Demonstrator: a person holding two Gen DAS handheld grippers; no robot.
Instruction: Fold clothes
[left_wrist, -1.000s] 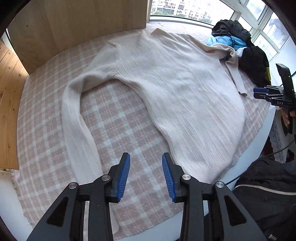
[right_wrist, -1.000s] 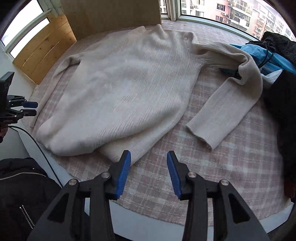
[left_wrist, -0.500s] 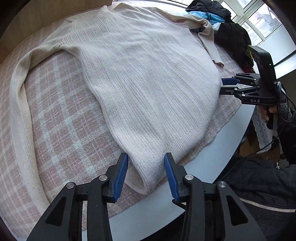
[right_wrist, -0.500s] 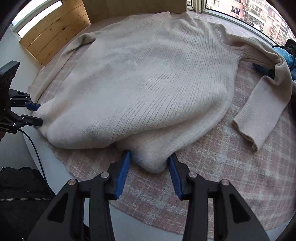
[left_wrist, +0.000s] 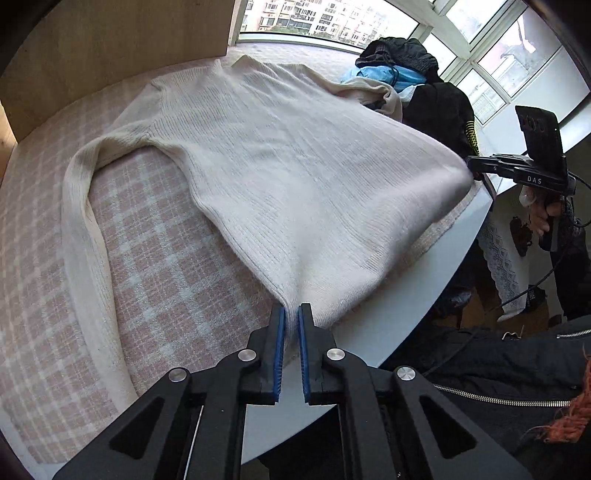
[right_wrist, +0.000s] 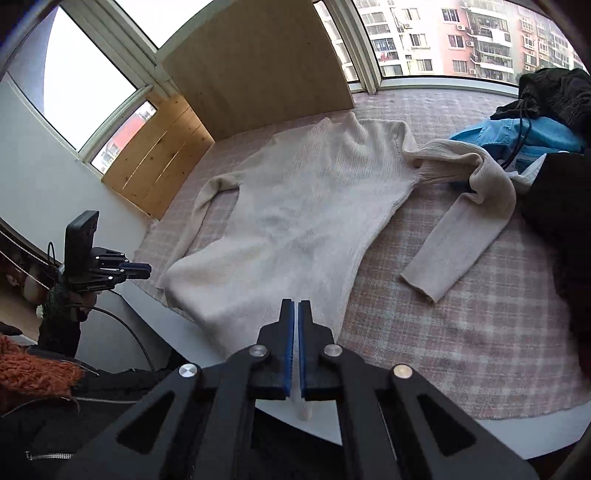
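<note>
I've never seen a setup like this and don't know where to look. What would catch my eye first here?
Most striking is the big cream sweater spread over the pink checked cloth, its hem pinched at both near corners. The left gripper has its blue-padded jaws shut on one corner, the right gripper on the other. Behind, by the windows, sits a heap of dark and blue clothes.
</note>
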